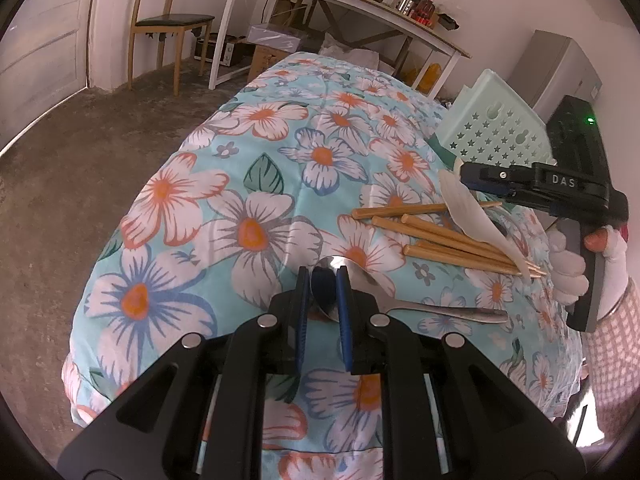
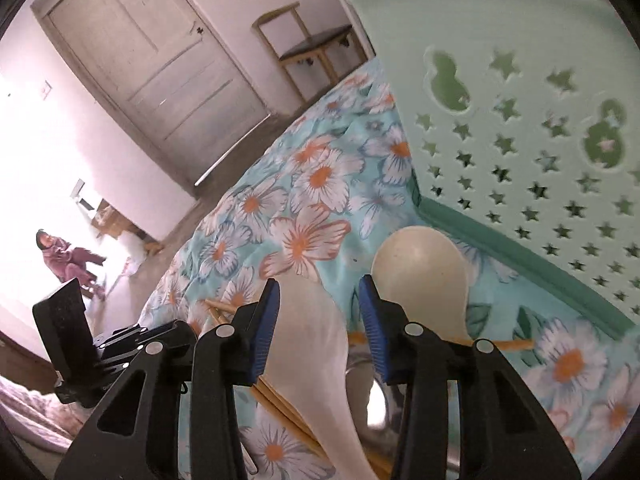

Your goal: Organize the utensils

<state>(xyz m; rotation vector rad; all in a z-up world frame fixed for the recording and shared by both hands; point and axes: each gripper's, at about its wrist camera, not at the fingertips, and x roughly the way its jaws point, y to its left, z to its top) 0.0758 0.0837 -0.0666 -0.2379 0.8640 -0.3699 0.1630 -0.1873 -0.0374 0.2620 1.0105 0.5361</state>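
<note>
Left tongs, left wrist view: blue pads parted by a narrow gap, straddling the bowl of a metal spoon that lies on the flowered cloth; whether the pads touch the bowl cannot be told. Spoon handle runs off to the right. Beyond it, a loose bundle of wooden chopsticks with a white rice paddle lying across them. Right tongs hover at the paddle's broad end, held by a white-gloved hand. Pale green star-punched basket stands tilted just behind.

Right wrist view: right tongs released, pads spread wide, one either side of the paddle, neither clearly touching it. Paddle's round end points toward the basket. Chopsticks show beneath. Left tongs' body at far left.
</note>
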